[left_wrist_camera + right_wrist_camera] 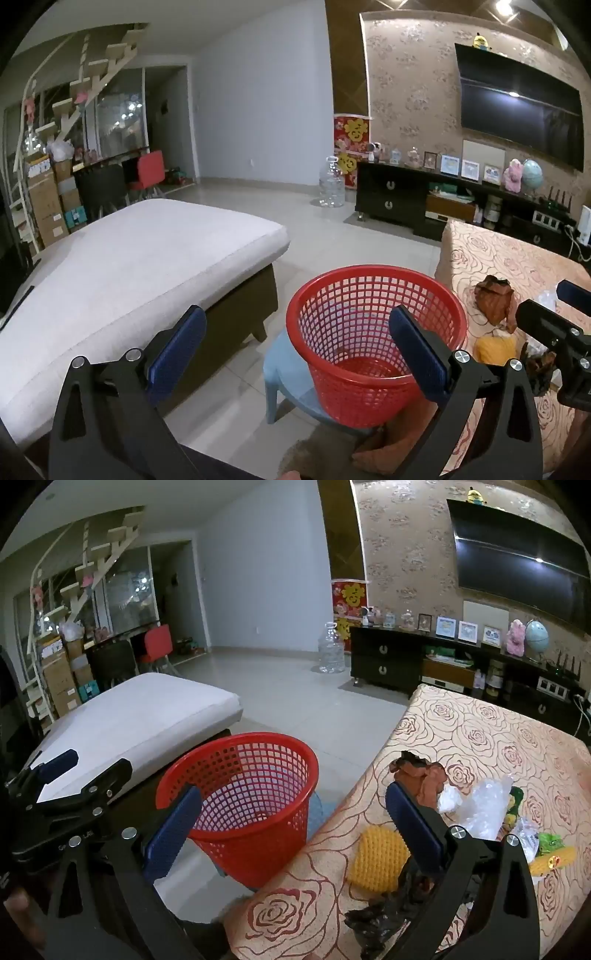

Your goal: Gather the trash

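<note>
A red mesh basket (354, 291) (258, 775) stands on a pale blue stool (284, 380) beside the rose-patterned table (480, 731). Trash lies on the table: a crumpled brown paper (417, 779) (495, 299), a clear plastic bag (480, 808), a yellow knitted piece (380, 856) (495, 349), a black crumpled bag (380, 915), and green and yellow wrappers (550, 849). My left gripper (299, 350) (81, 771) hovers open over the basket's near side, holding nothing. Over the table's left edge my right gripper (293, 830) (554, 306) is open and empty, its right finger beside the brown paper.
A white-cushioned bench (129, 266) stands left of the basket. Tiled floor (332, 236) stretches toward a dark TV cabinet (391, 195) under a wall television (517, 103). A large water jug (331, 182) stands by the cabinet. Boxes and chairs crowd the far left under a staircase.
</note>
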